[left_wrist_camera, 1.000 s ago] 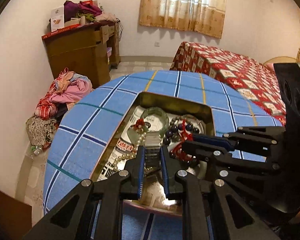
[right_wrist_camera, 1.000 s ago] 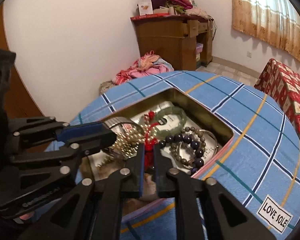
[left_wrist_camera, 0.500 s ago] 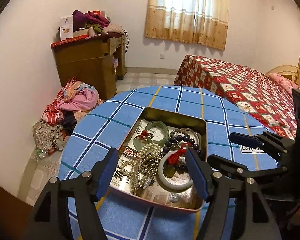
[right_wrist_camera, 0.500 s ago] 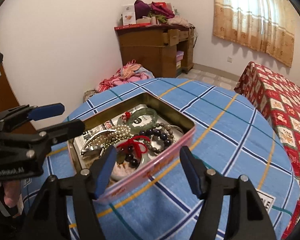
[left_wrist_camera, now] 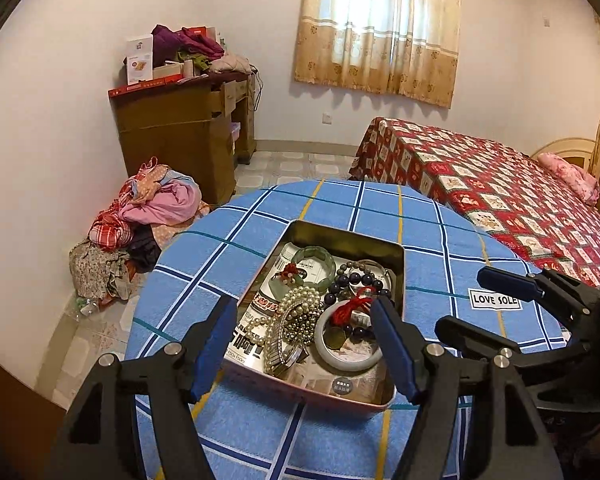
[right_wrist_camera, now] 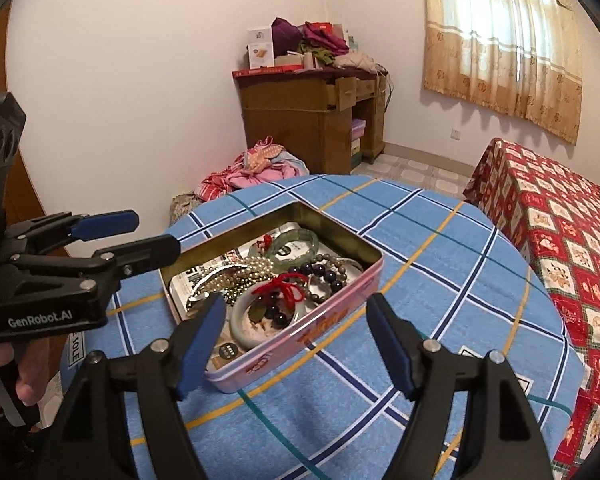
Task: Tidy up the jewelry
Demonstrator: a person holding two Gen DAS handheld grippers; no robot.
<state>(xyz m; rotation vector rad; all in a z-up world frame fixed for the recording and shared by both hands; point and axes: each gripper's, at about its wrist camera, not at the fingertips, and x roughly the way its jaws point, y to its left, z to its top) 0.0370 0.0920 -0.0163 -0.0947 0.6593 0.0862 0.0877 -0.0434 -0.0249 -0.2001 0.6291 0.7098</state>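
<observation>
A pink metal tin (left_wrist_camera: pixel 396 268) (right_wrist_camera: pixel 324 316) stands open on the round table with the blue checked cloth (left_wrist_camera: pixel 228 256) (right_wrist_camera: pixel 452 264). It holds a green jade bangle (left_wrist_camera: pixel 314 261) (right_wrist_camera: pixel 296 240), a pearl necklace (left_wrist_camera: pixel 296 304) (right_wrist_camera: pixel 244 270), dark bead bracelets (left_wrist_camera: pixel 358 280) (right_wrist_camera: pixel 324 270), a white bangle (left_wrist_camera: pixel 350 362) (right_wrist_camera: pixel 244 322) with a red cord (left_wrist_camera: pixel 350 306) (right_wrist_camera: pixel 286 286), and a metal watch band (left_wrist_camera: pixel 278 350). My left gripper (left_wrist_camera: pixel 304 344) (right_wrist_camera: pixel 140 236) is open and empty, above the tin's near edge. My right gripper (right_wrist_camera: pixel 296 344) (left_wrist_camera: pixel 480 308) is open and empty, by the tin's right side.
A white "LOVE SOLE" label (left_wrist_camera: pixel 495 300) lies on the cloth right of the tin. A bed with a red patterned cover (left_wrist_camera: pixel 500 188) (right_wrist_camera: pixel 560 232) stands to the right. A wooden desk (left_wrist_camera: pixel 184 132) and a clothes pile (left_wrist_camera: pixel 148 216) are beyond the table's left.
Both grippers were shut down inside the tin among the jewelry. They have opened and pulled back and up, empty. The jewelry lies in the tin.
</observation>
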